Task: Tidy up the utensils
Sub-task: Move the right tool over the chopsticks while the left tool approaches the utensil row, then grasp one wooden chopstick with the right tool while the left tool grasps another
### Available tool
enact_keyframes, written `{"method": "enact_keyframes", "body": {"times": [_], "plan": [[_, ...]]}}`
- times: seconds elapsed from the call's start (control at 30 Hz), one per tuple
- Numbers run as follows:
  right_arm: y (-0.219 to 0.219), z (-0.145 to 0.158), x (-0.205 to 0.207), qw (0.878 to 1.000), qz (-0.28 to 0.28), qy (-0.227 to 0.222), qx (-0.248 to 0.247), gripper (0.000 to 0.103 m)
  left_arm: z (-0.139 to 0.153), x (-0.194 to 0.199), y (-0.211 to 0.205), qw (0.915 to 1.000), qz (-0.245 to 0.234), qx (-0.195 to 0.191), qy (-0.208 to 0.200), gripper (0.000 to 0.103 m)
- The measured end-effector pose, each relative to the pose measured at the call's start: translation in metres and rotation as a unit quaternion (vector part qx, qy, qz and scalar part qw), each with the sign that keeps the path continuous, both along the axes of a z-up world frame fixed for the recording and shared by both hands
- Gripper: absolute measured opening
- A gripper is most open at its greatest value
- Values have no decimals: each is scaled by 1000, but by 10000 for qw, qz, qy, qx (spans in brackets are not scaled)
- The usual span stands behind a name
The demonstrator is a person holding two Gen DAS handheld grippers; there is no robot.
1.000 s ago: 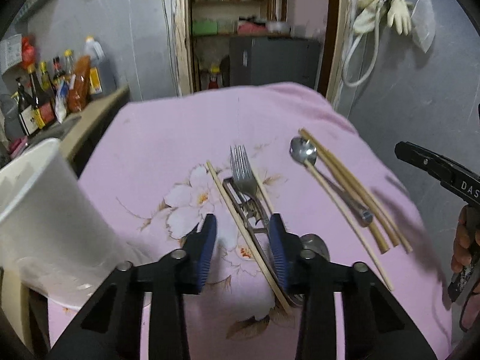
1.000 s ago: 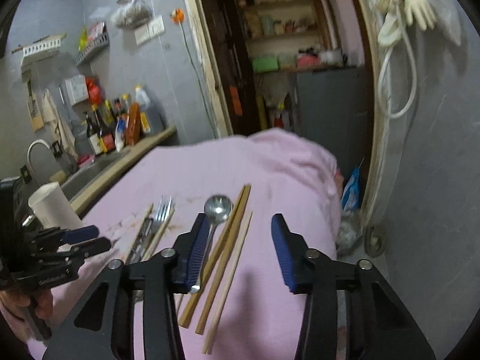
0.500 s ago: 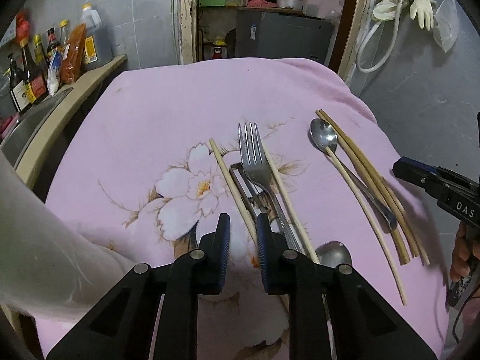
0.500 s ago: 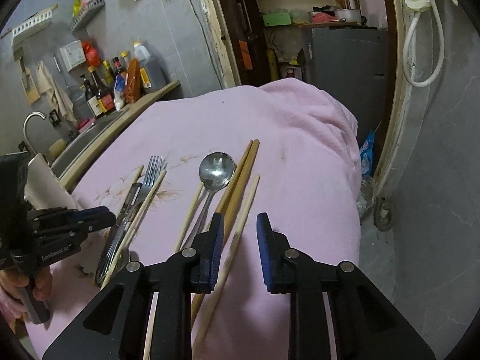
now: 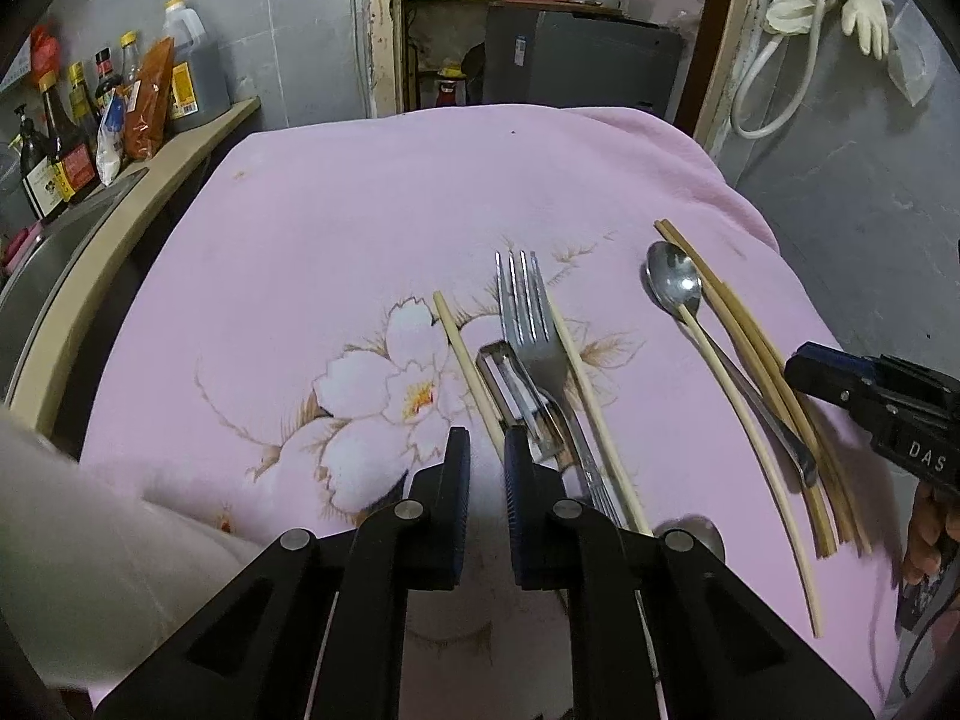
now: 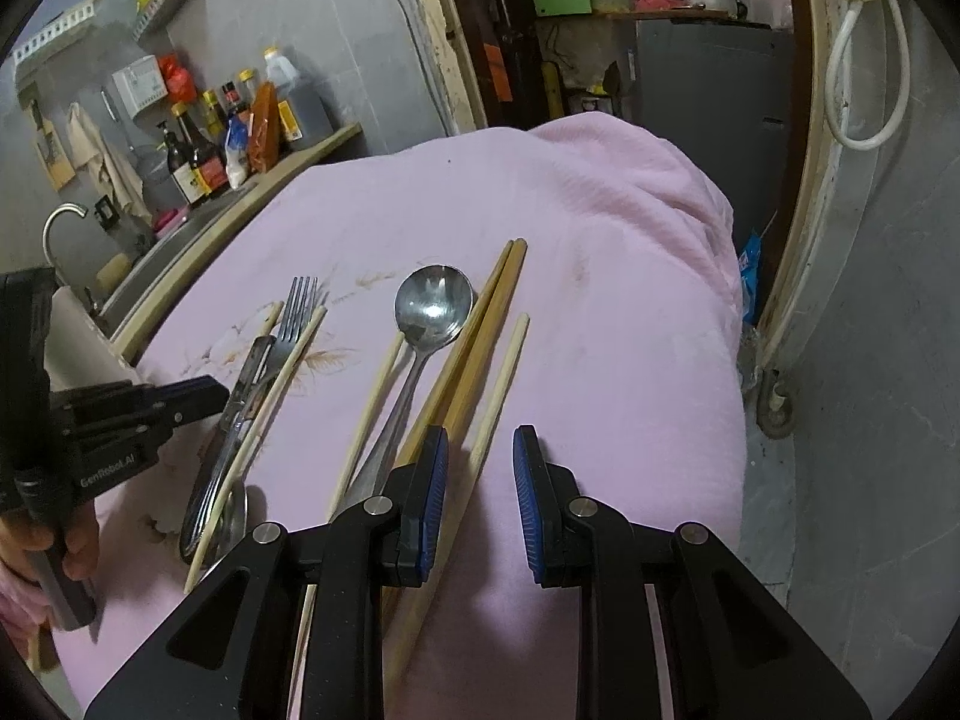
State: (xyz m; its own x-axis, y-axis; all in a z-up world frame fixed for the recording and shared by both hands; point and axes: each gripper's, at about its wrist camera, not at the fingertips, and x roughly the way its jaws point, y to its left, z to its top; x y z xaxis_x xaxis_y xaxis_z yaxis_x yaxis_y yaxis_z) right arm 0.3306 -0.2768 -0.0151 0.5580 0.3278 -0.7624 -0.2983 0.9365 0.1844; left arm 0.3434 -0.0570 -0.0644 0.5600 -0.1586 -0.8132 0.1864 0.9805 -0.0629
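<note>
Left wrist view: I am watching the left gripper (image 5: 483, 438) hanging over the pink flowered cloth (image 5: 360, 228). Its jaws are closing and standing narrow, with the near end of a pale chopstick (image 5: 465, 372) running into the gap beside the right pad; I am not seeing both pads pressing on it. At 12 o'clock from the jaws, the fork (image 5: 531, 324) is lying partly over a metal peeler (image 5: 510, 384), with a second pale chopstick (image 5: 591, 396) lying along the fork's right edge. At 2 o'clock, the spoon (image 5: 675, 285) is lying bowl-up, just beside a pair of darker chopsticks (image 5: 750, 348).

Right wrist view: I am seeing the right gripper (image 6: 480, 438) standing narrowly parted. A pale chopstick (image 6: 504, 372) is passing between its blue pads, nearer the left pad, which is also lying over the darker pair; I am seeing no squeeze. The spoon is lying at 11 o'clock, the fork at 10 o'clock.
</note>
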Motion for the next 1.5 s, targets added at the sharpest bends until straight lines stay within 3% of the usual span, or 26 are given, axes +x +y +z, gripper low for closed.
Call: {"method": "enact_keyframes", "body": {"times": [0.4,0.6,0.77,0.83,0.9,1.1,1.3,1.5], "plan": [[8,-6,19,9988,-34,157,-462,17,-7,15,-4,9994,-88,-104,326,9],[13,-8,22,9973,34,282,-682,20,-7,18,-6,9990,-63,-65,449,9],[26,-8,26,9926,128,389,-1142,20,-6,22,-3,9981,-25,-208,586,9],[25,-7,29,9929,-66,484,-1081,17,-5,22,-3,9977,35,-250,622,8],[23,-8,29,9928,-283,473,-1064,8,-4,20,-1,9974,126,-356,607,5],[7,-2,13,9957,-642,511,-425,3,3,-5,5,9956,201,-745,536,2],[8,14,-32,9983,-558,-131,-54,3,22,-48,3,9960,-30,-891,-77,2],[26,44,-83,9879,-435,-1481,164,3,50,-84,2,9865,-212,-1136,-1162,2]]}}
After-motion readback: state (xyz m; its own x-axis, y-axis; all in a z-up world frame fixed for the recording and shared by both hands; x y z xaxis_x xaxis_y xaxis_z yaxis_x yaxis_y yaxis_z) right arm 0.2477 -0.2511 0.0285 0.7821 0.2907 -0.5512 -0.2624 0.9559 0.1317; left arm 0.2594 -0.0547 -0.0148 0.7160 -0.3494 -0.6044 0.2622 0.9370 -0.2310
